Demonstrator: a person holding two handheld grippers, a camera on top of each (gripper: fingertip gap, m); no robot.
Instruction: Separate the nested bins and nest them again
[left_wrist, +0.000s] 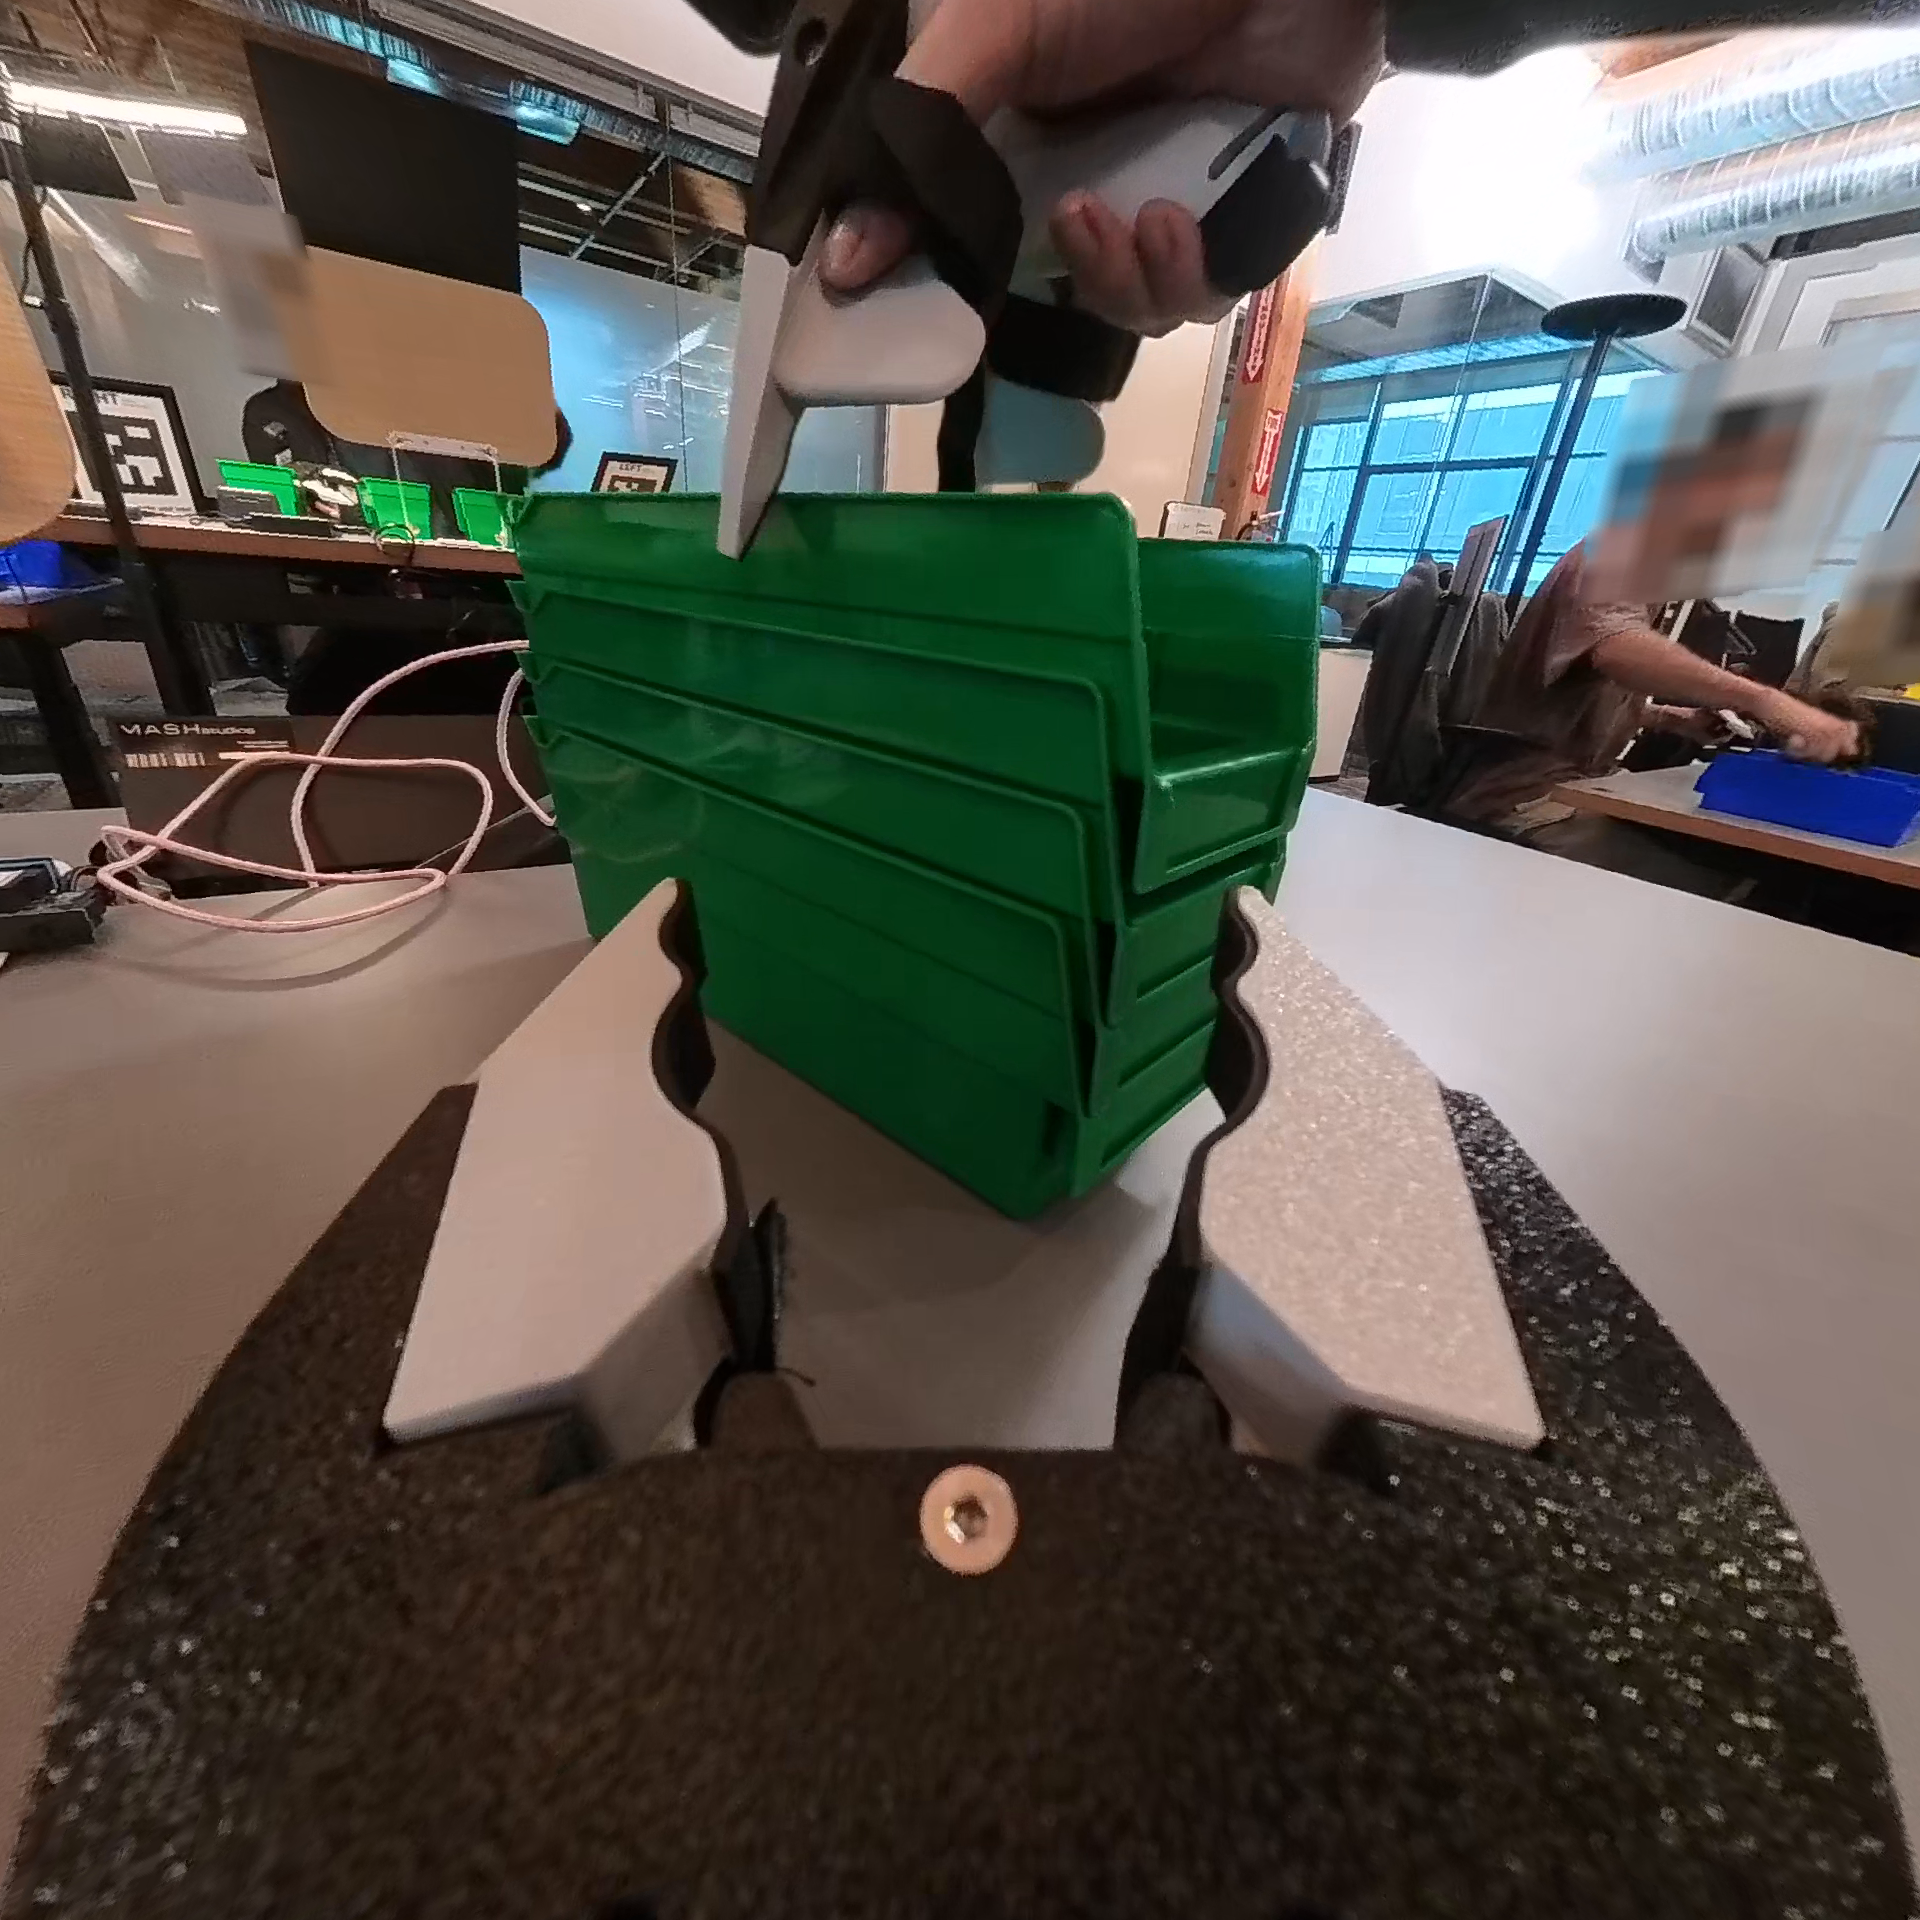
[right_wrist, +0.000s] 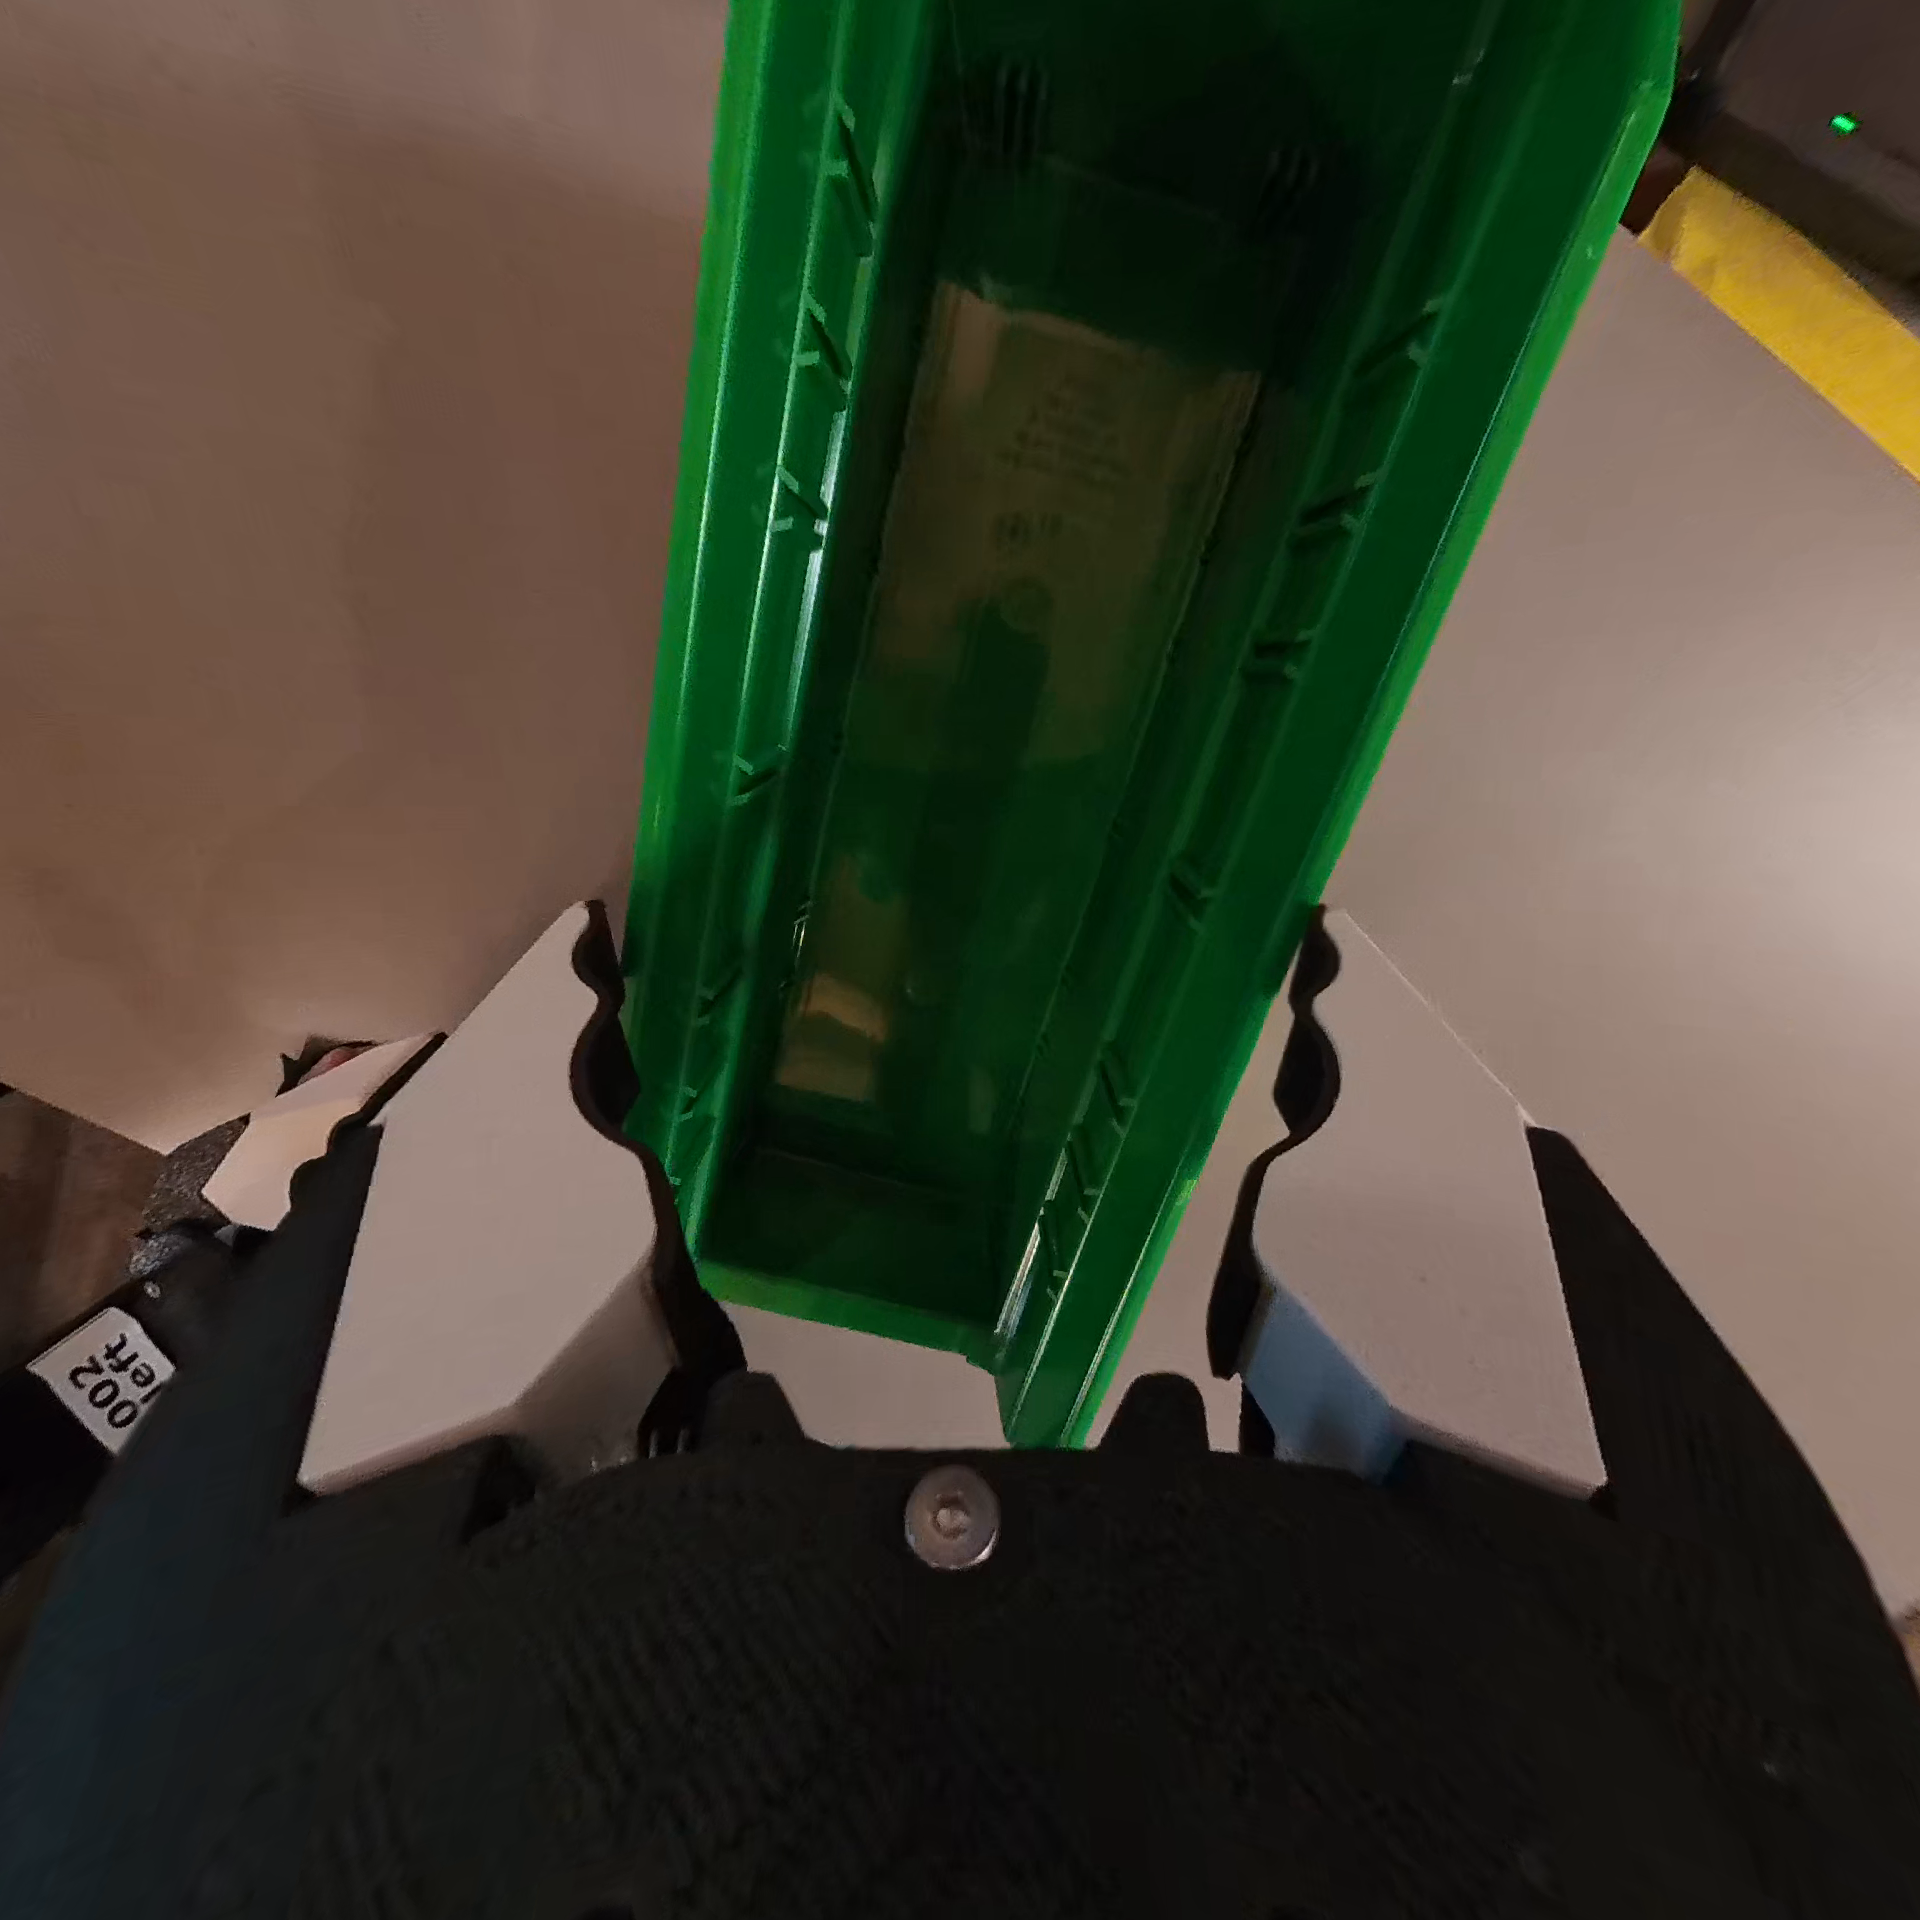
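Your stack of nested green bins (left_wrist: 831, 831) stands on the grey tabletop (left_wrist: 1558, 1039), with four or so rims showing one above another. From your left gripper (left_wrist: 961, 1039) the stack lies straight ahead and close: its near lower corner sits between the spread fingertips, but neither pad (left_wrist: 1242, 997) looks pressed against plastic, so those jaws are apart and hold nothing. The stack's long axis runs across that view, slightly angled, with the open fronts turned to the right.

Your right gripper (right_wrist: 956, 1091) comes down from above onto the top bin (right_wrist: 1039, 727). In its own view the bin's long axis runs directly away from you along the fingers, the near end wall sitting deep between them. The left finger touches the rim; the right finger stands clear of the other side, so these jaws are apart too, straddling the end and not clamped.

The right gripper is nearer to a lift. I judge that closing across the short width would secure the top bin, while the left gripper could steady the lower bins.
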